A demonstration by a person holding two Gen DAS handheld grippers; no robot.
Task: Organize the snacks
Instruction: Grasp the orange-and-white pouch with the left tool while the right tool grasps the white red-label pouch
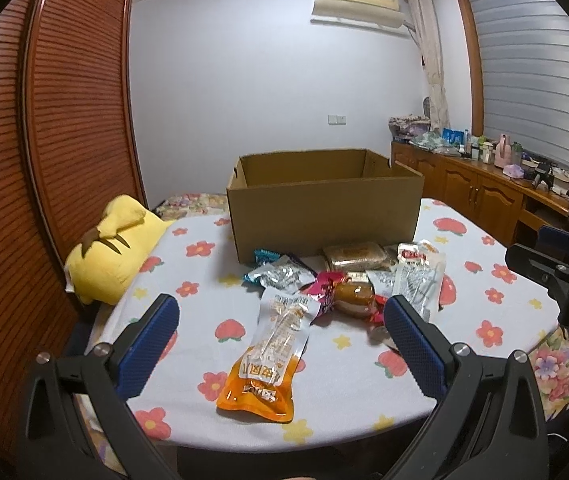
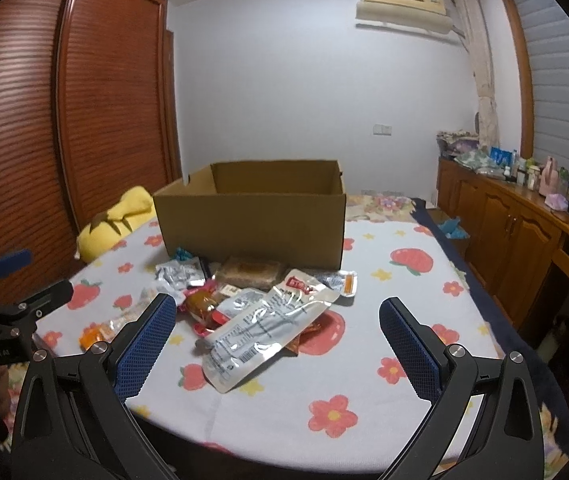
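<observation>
A pile of snack packets lies on the flowered tablecloth in front of an open cardboard box [image 1: 324, 208] [image 2: 252, 224]. Nearest my left gripper [image 1: 280, 312] is an orange-and-clear pouch [image 1: 268, 360], lying between its open fingers with nothing gripped. Behind it are a silver packet [image 1: 280, 276], a red wrapper with a brown bun [image 1: 348, 296], and a wrapped cake [image 1: 356, 256]. My right gripper [image 2: 276, 312] is open above a long silver pouch [image 2: 268, 328], and holds nothing. The cake [image 2: 250, 272] sits against the box.
A yellow plush pillow [image 1: 112, 248] lies at the table's left edge beside the brown louvered wardrobe [image 1: 44, 140]. A wooden sideboard [image 2: 524, 232] with bottles runs along the right wall. The right gripper's frame [image 1: 556, 272] shows at the left wrist view's right edge.
</observation>
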